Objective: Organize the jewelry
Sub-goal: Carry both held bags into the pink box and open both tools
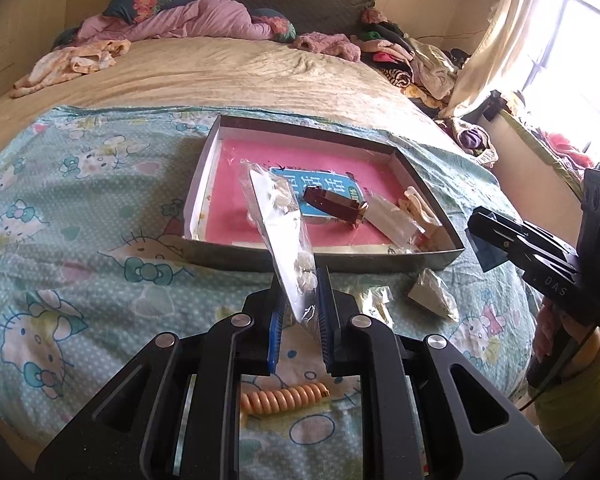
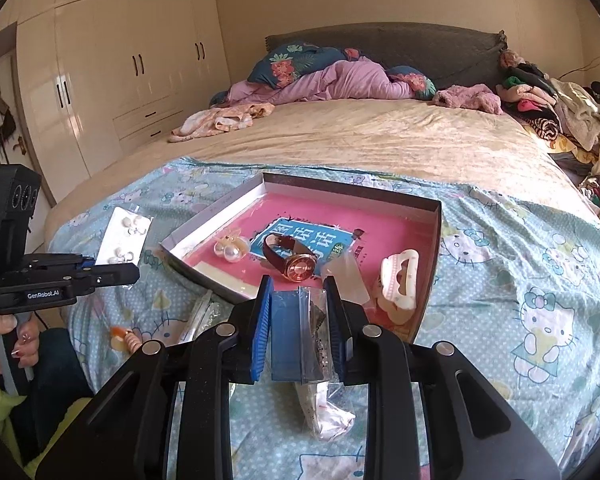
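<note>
Two packets of jewelry are held above the bed, one in each gripper; the left gripper (image 1: 300, 312) is closed narrowly on a flat white earring card (image 1: 278, 236) sealed in clear crinkled plastic, pearl-like studs being visible on it; the card is tilted and stands raised in front of the tray's near wall. The right gripper (image 2: 298, 320) is clamped on a blue rectangular packet (image 2: 286, 336) in a transparent sleeve, pressed between ribbed blue pads (image 2: 261, 320). Beyond both, a shallow rectangular cardboard tray (image 2: 434, 248) with a glossy pink floor is seen on a pale blue cartoon-print sheet (image 2: 520, 264); inside it lie a rose-gold wristwatch (image 2: 296, 262) with a dark strap, a cluster of round pearl pieces (image 2: 230, 246), a clear bag (image 2: 346, 276) and a white scalloped hair claw (image 2: 398, 280). On the sheet near the tray, a small clear bag (image 1: 432, 294) and an orange coiled hair tie (image 1: 288, 398) are found. The remaining mattress is covered by a wrinkled beige blanket (image 2: 380, 140).
</note>
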A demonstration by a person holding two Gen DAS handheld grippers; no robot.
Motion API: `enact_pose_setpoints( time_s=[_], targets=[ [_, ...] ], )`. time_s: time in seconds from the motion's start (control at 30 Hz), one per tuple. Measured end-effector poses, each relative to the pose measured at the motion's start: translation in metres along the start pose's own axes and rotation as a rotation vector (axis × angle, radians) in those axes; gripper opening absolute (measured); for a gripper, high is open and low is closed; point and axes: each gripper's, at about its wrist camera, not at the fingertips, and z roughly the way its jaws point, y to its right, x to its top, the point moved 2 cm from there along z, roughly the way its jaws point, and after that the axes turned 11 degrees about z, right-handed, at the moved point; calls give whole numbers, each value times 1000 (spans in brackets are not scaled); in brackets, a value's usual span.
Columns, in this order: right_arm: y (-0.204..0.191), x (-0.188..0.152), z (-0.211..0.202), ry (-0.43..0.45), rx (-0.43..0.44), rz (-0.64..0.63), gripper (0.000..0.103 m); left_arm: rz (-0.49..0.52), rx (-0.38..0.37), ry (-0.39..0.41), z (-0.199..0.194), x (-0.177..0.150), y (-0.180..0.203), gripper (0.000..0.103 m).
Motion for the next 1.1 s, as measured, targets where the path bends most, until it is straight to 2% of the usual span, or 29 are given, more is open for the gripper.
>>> enact_pose_setpoints(
  time_s=[0.2, 0.63, 1.1],
  targets=[
    [3, 10, 2, 23, -6, 8, 24, 26, 46, 8, 8, 18, -8, 9],
    [7, 27, 17, 45, -15, 16, 24, 61, 78, -10, 36, 46, -17, 9],
    [13, 40, 32, 43, -23, 27, 24, 79, 124, -45, 65, 54, -31, 9]
  ],
)
